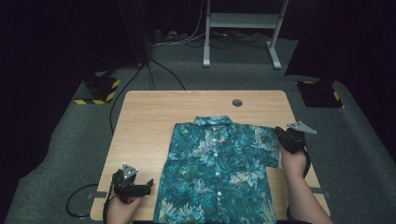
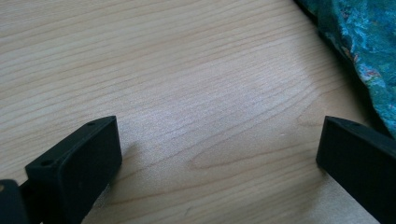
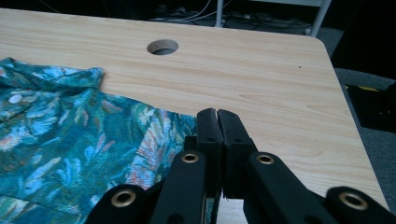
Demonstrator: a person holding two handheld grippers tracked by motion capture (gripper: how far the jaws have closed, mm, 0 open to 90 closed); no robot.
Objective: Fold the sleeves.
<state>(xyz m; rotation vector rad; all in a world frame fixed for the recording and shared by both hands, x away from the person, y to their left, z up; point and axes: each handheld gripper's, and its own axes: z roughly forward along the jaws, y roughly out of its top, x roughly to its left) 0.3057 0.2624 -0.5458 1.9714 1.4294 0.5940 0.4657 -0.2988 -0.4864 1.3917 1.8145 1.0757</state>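
At the near left corner of the wooden table (image 1: 140,116), the person's left hand (image 1: 122,205) comes in from the bottom edge and holds the left gripper (image 1: 148,185) low over bare wood, its nose turned to the right toward the shirt (image 1: 217,172); in the left gripper view its two black jaws stand spread wide apart with nothing but wood grain between them, and the teal edge of the shirt shows just beyond the right-hand jaw at the upper right corner. A black cable (image 1: 77,203) loops down off the table's near left edge onto the grey carpet. The shirt, a short-sleeved one in a blue-green floral print, lies flat and face up in the middle of the table, buttoned, collar toward the far side and hem running off the near edge. Beyond the collar a round hole (image 1: 237,102) sits in the tabletop near the far edge. On the right, the person's right forearm reaches forward along the table's right side and the right hand (image 1: 293,161) holds the right gripper (image 1: 280,133) at the tip of the shirt's sleeve; in the right gripper view its jaws are pressed together right over the edge of the sleeve fabric, but whether cloth is caught between them I cannot tell. On the floor past the table stand a white frame (image 1: 243,28) and two yellow-and-black-striped bases
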